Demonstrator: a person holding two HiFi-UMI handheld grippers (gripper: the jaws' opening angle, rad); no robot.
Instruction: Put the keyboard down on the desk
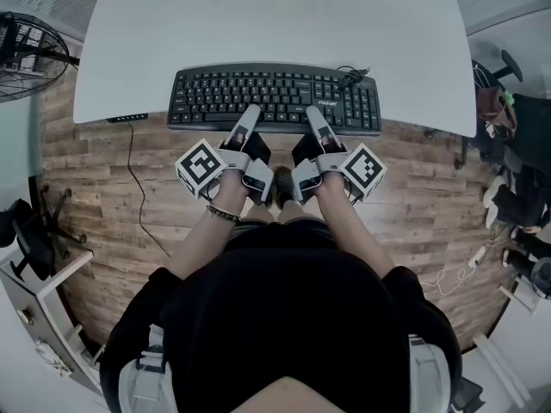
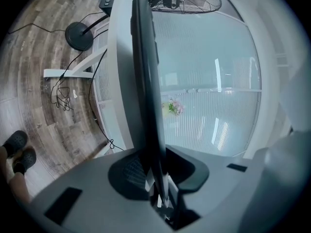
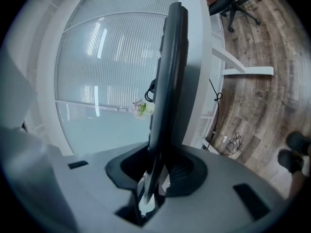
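My left gripper (image 1: 251, 112) and right gripper (image 1: 313, 113) both clamped on the black keyboard (image 1: 275, 91), gripping its near long edge, mid near edge of the white desk (image 1: 258, 24).

White desk (image 1: 275, 24), keyboard (image 1: 274, 93) at near edge

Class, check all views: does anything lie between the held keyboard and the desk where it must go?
Nothing visible does. The keyboard, clamped at its near edge by the left tongs and right tongs, is at the front edge of a bare white desk; only its own cable coils at its corner.
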